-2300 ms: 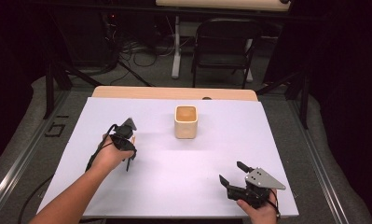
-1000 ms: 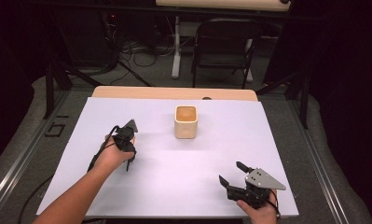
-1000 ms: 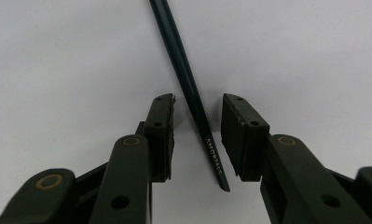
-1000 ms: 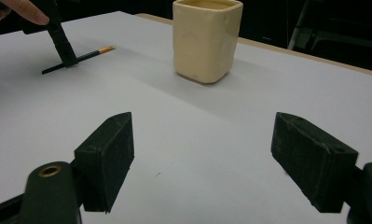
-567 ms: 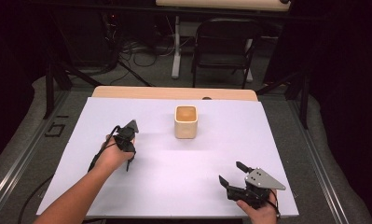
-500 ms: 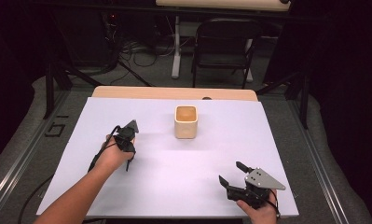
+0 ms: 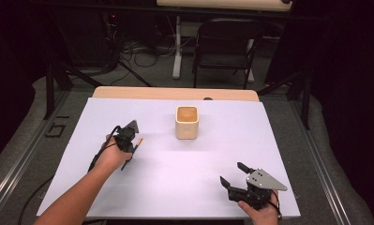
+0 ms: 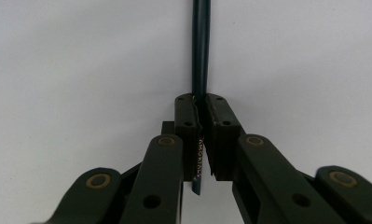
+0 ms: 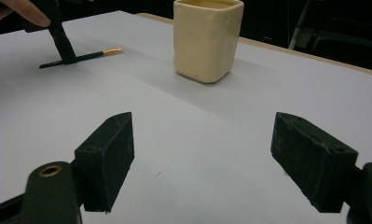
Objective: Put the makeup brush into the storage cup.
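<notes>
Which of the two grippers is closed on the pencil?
The left gripper: its jaws have just closed onto the dark pencil lying on the white table. The right gripper stands open with nothing between its jaws.

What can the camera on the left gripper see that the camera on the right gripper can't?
Left gripper view alone: its own jaws up close, which have just been closing, now shut on the dark pencil, with pale lettering on the pencil between the pads.

Right gripper view alone: the cream cup, its own jaws standing wide apart with nothing between them, the pencil's gold end, a fingertip, and dark chairs behind.

Both: the pencil, the left gripper clamped on it, and the white table.
</notes>
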`<state>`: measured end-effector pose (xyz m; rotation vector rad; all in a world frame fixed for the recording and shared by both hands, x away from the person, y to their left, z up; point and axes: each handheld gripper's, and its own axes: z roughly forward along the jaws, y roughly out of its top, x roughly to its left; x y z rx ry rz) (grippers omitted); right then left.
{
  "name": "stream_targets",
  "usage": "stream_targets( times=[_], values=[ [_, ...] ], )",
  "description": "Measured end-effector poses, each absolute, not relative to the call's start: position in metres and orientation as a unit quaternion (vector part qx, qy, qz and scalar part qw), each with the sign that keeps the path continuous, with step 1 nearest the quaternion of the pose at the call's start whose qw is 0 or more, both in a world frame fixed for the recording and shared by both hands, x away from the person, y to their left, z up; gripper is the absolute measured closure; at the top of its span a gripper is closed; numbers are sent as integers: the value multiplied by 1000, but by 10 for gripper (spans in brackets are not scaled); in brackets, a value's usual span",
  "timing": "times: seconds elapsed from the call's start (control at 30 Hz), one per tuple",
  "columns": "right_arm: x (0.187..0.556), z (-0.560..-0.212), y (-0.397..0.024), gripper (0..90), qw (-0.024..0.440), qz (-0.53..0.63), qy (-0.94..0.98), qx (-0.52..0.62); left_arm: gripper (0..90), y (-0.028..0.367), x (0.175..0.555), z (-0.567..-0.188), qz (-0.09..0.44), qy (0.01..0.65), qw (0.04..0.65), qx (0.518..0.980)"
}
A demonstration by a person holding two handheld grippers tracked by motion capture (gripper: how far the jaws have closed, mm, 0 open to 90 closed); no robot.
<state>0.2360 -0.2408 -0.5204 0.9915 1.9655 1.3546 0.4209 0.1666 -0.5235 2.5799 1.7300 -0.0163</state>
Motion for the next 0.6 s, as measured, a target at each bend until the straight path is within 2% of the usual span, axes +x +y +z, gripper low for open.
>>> stream_targets(
  times=[0.6],
  values=[
    [236,-521,-241,211,272,502,732,370,848,168,421,-523,-9,554,20,832]
  ],
)
